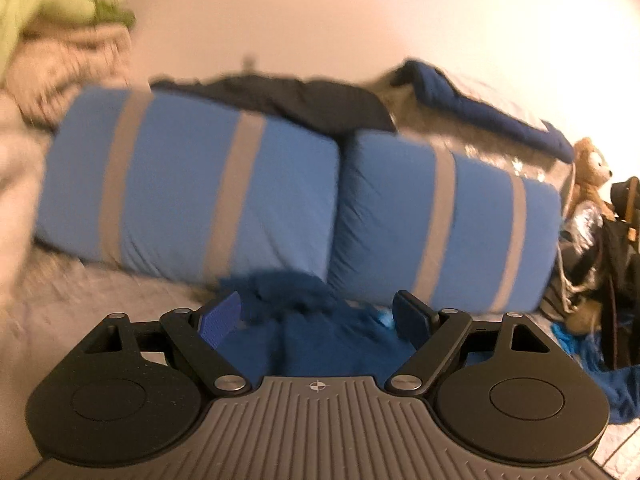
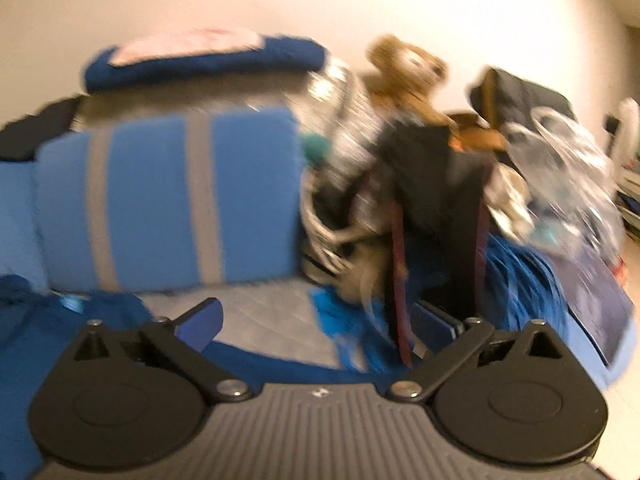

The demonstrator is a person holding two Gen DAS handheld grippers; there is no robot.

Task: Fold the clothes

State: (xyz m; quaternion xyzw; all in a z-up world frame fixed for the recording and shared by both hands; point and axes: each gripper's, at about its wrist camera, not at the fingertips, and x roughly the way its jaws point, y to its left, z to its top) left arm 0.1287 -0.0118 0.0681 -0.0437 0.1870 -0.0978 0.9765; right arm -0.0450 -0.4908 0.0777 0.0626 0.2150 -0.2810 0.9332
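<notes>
Clothes (image 1: 312, 320) under left gripper (image 1: 320, 316) | right: teddy (image 2: 408, 72)

Matt cloth pillows (image 1: 192, 184) with grey stripes; soft blue garment (image 1: 304, 320); plush teddy bear (image 2: 408, 76); matt black plastic left gripper (image 1: 320, 320).

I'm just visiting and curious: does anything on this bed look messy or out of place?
Yes. A dark blue garment lies crumpled, unfolded, before the striped blue pillows. A teddy bear sits atop a jumbled pile of bags beside the bed.
</notes>
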